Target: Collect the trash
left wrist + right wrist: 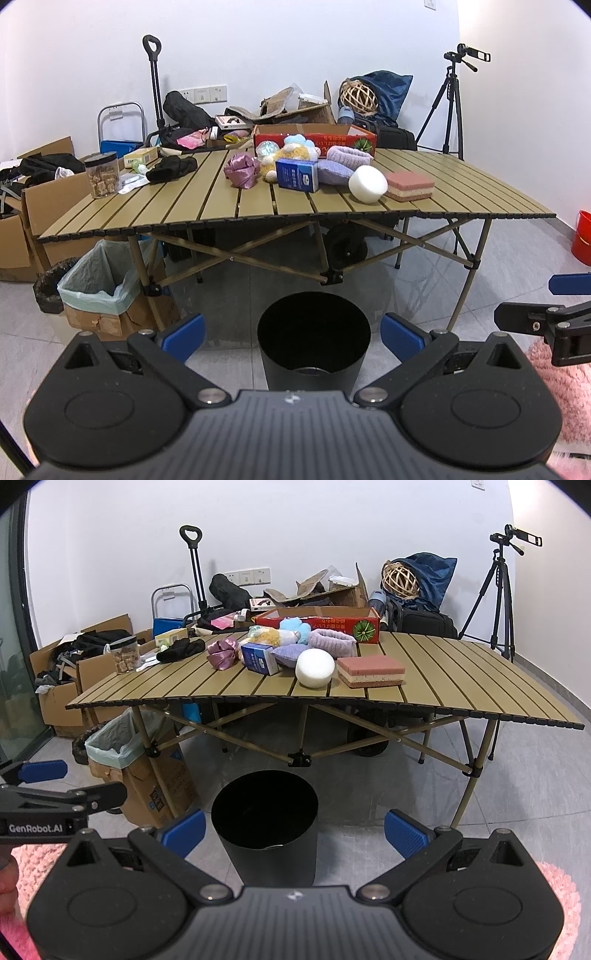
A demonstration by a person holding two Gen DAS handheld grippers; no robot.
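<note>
White walls back a cluttered room, with a slatted tan worktop (207, 206) across the middle of both frames. At its centre sit a blue box (297, 174) with white print too small to read, a white foam cylinder (367, 183), a pink layered sponge (410, 185), a crumpled pink wrapper (242, 170) and a red carton (314, 138) (its lettering appears upside down). "GenRobot.AI" is legible at the lower left of the right wrist view, on the left gripper (291, 338). Both the left gripper and the right gripper (293, 829) hover low and level before the worktop, jaws spread wide and holding nothing, side by side. Between the blue fingers (184, 334) a black bin (314, 350) stands on the grey floor, below the worktop's near edge.
</note>
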